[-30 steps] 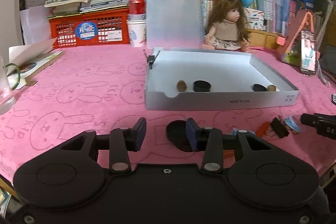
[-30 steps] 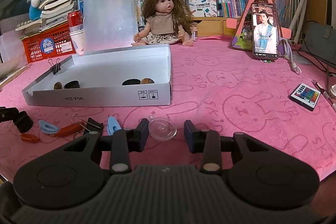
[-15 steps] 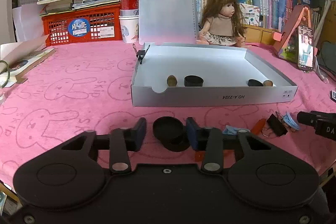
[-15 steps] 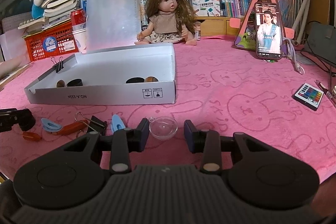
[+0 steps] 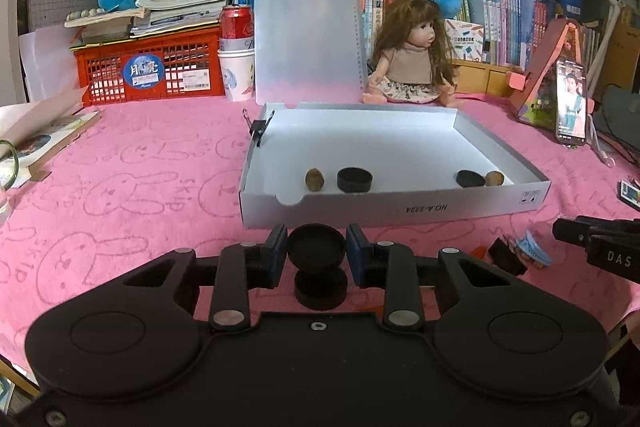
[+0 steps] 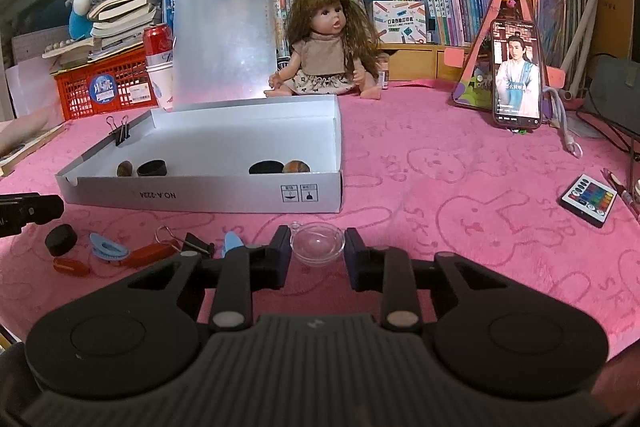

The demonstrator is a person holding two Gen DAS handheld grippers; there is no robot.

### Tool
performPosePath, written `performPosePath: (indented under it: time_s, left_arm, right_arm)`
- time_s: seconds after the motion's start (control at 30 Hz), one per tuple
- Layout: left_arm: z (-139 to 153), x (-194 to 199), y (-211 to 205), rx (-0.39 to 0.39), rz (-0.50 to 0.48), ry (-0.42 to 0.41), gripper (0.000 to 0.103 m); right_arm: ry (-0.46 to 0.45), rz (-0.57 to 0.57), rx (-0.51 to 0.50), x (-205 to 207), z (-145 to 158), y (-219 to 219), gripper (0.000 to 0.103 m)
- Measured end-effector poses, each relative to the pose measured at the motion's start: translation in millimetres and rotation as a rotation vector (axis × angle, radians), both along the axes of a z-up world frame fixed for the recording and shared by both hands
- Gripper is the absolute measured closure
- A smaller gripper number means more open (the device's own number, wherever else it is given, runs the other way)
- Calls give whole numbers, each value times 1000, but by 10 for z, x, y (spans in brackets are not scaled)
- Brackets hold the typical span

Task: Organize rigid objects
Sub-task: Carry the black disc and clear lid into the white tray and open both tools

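While clamped, black cap (image 5: 317, 245) rides between pads.

Both wrist cameras sit low and close over the pink tabletop (image 5: 120, 187), looking forward along their fingers. Both views share the white box (image 5: 392, 215) (image 6: 200, 195), doll (image 5: 412, 63) (image 6: 324, 55) and bookshelves behind.

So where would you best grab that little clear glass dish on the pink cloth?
Grip the small clear glass dish across its round rim, coming in low from the near side; it sits upright, and the right gripper, jaws closing, brackets it so.
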State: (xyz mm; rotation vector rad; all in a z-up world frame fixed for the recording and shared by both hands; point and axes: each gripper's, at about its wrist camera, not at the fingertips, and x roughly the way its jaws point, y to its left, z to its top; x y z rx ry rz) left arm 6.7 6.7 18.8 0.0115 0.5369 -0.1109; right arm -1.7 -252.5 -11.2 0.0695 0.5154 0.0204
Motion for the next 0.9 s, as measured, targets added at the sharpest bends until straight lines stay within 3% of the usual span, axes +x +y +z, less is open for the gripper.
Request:
performPosePath:
  time_s: [0.9]
  left_arm:
    - [326, 513, -58, -76, -33, 15, 73]
  right_arm:
    - [-48, 42, 29, 320, 278, 83, 70]
